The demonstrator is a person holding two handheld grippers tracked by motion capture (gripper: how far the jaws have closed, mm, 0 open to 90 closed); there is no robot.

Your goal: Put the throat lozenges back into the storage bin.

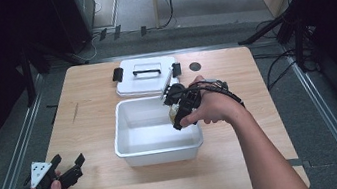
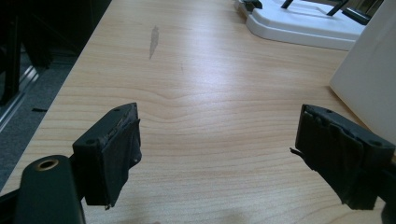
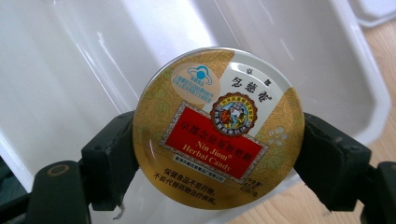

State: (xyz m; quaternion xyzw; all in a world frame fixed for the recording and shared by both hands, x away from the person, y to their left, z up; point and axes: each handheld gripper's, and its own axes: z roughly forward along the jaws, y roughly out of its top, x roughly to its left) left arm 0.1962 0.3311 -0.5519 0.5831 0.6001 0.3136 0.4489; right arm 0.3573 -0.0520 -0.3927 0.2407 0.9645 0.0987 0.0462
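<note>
Two grippers in play: right gripper (image 3: 217, 154) clamps the round candy tin (image 3: 218, 128) by its rim, holding it over the white tub (image 1: 130, 153) mid-table, at its right wall. Left gripper (image 2: 217, 154) rests near the table's front-left corner, jaws wide, nothing between.
</note>
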